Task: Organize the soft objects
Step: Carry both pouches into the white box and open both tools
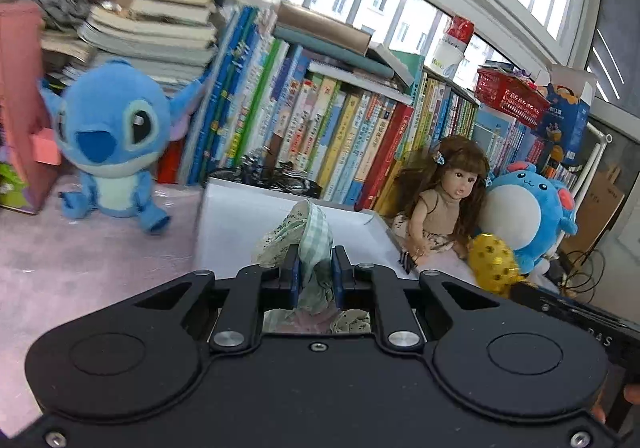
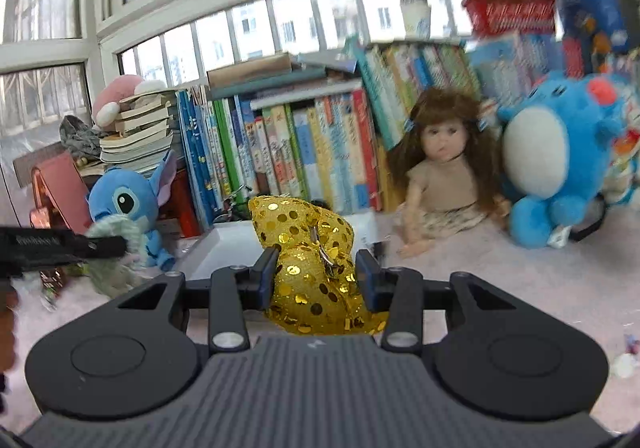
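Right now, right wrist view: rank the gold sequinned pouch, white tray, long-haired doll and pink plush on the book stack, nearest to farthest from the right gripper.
1. Gold sequinned pouch, between the right gripper's pads.
2. White tray, just ahead, left of centre.
3. Long-haired doll, right, against the books.
4. Pink plush, far left, atop the book stack.

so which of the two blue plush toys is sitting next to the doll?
The round blue plush with the big white belly, touching the brown-haired doll. The big-eared blue plush with dark eyes sits apart, by the stacked books.

Sitting in view: two blue plush toys, Stitch plush (image 1: pixel 110 143) at 9 o'clock, round plush (image 1: pixel 528 207) at 3; one doll (image 1: pixel 444 199); one red basket (image 1: pixel 510 95); one white tray (image 1: pixel 248 224).
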### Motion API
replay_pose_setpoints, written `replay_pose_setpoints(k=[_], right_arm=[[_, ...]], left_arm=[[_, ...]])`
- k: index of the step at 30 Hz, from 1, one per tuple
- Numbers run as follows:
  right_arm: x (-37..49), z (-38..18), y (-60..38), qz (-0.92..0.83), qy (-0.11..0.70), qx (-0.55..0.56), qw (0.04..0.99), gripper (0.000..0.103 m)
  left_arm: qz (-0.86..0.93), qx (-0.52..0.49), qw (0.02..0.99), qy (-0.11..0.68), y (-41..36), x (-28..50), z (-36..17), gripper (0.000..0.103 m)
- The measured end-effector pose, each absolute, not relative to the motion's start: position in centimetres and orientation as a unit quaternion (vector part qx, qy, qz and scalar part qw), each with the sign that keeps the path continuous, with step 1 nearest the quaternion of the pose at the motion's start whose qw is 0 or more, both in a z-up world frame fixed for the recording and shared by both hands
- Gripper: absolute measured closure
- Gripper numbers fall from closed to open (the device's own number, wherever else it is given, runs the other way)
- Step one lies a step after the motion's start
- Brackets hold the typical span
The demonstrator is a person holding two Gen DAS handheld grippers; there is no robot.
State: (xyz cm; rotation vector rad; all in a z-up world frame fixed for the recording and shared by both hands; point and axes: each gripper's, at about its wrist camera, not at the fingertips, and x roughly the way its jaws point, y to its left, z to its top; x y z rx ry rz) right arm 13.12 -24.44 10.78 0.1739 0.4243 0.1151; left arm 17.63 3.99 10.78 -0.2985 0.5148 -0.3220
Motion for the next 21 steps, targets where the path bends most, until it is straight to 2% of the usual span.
replay_pose_setpoints(k=[4, 10, 21], right_arm=[[17.9, 10.8, -23.4, 0.052, 0.246, 0.079, 0.965, 0.057], [23.6, 9.1, -21.9, 0.069, 0.298, 0.104, 0.946, 0.057], [28.4, 5.3, -21.5, 0.045, 0.333, 0.13, 0.933, 0.057]], left_arm=[[-0.161, -0.16, 0.931, 0.287, 2.7, 22.4, 10.3, 0.088], [-0.159, -0.166, 0.929, 0.291, 0.7, 27.6, 8.7, 0.088], [-0.128, -0.193, 0.914, 0.334, -2.5, 31.7, 4.1, 0.088]])
